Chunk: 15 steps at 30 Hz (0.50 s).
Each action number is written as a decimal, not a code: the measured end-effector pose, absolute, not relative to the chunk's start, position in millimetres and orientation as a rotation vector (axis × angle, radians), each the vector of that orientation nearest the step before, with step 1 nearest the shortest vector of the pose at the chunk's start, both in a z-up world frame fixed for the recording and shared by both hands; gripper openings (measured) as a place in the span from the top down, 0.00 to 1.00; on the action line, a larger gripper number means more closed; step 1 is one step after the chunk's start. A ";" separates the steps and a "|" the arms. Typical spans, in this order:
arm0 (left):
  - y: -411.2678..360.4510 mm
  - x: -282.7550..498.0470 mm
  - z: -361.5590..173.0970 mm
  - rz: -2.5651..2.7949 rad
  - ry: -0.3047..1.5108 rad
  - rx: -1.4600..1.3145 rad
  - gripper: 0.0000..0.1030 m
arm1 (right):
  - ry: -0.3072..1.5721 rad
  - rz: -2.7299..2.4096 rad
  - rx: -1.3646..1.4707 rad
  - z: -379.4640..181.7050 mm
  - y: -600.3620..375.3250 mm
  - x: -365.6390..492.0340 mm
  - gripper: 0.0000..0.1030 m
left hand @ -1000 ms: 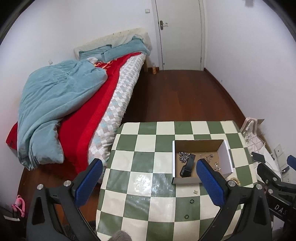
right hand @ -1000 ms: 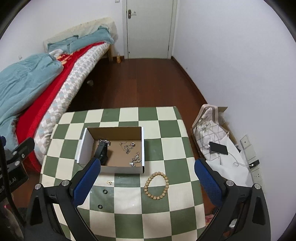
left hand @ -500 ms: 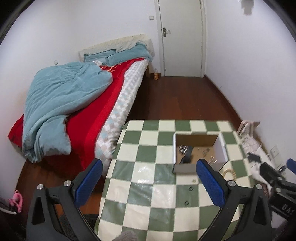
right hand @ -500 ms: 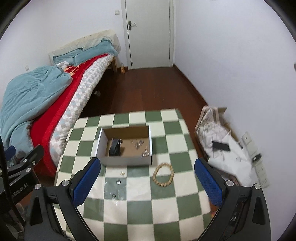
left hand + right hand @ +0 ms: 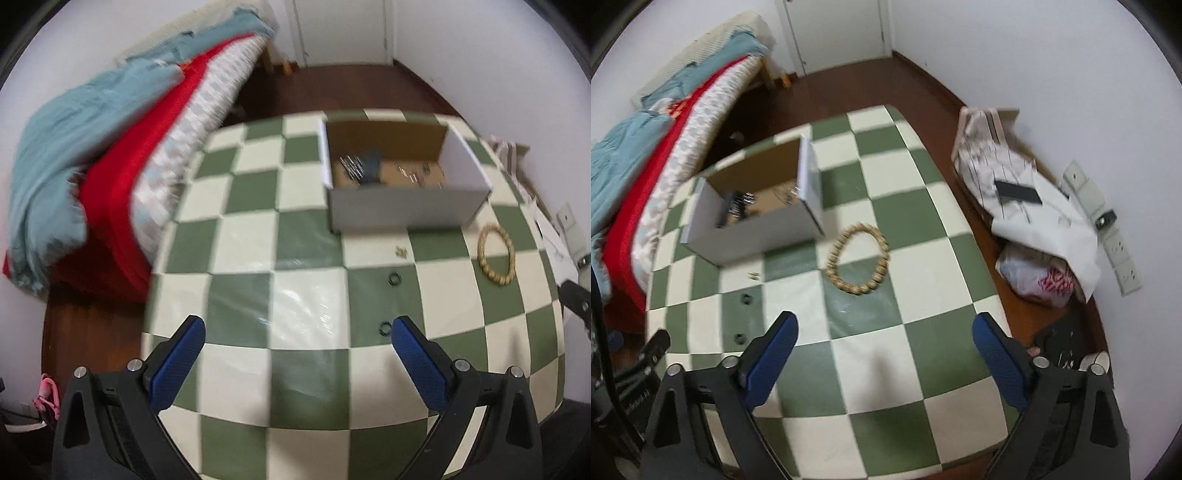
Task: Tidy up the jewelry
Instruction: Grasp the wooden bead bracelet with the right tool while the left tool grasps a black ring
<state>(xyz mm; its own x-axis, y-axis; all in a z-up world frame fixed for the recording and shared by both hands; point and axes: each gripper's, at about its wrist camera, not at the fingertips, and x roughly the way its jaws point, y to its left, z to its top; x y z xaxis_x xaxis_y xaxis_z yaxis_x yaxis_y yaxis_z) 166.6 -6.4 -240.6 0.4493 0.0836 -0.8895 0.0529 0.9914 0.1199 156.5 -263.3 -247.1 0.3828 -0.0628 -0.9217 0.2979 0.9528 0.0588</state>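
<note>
An open cardboard box (image 5: 402,206) with silver jewelry and a dark item inside stands on the green-and-cream checkered table (image 5: 258,236); it also shows in the right wrist view (image 5: 757,232). A wooden bead bracelet (image 5: 857,259) lies on the table right of the box, also seen in the left wrist view (image 5: 495,254). Two small black rings (image 5: 394,278) (image 5: 385,327) and a tiny gold piece (image 5: 401,252) lie in front of the box. My left gripper (image 5: 295,336) is open and empty above the table's near part. My right gripper (image 5: 884,332) is open and empty, just short of the bracelet.
A bed (image 5: 110,140) with a red sheet and blue blanket stands left of the table. On the floor at the right lie a white cloth with a phone (image 5: 1017,192), a plastic bag (image 5: 1039,280) and a power strip (image 5: 1123,254). A door (image 5: 834,29) is at the back.
Both grippers have tilted down and moved closer over the table, so the box, bracelet and rings appear larger. Both stay open. No object on the table has moved.
</note>
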 end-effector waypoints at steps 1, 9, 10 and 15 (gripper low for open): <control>-10.7 168.9 -247.7 0.008 1.120 0.138 0.01 | 1.170 -0.236 0.232 -254.0 -265.8 159.4 0.08; -41.7 185.0 -285.5 -0.060 1.196 0.152 0.12 | 1.227 -0.244 0.274 -303.7 -277.2 195.8 0.16; -44.3 186.1 -288.7 -0.064 1.203 0.151 0.12 | 1.228 -0.244 0.278 -307.3 -278.0 199.5 0.18; -53.5 186.4 -297.3 -0.097 1.215 0.143 0.17 | 1.229 -0.258 0.315 -323.2 -283.1 216.2 0.22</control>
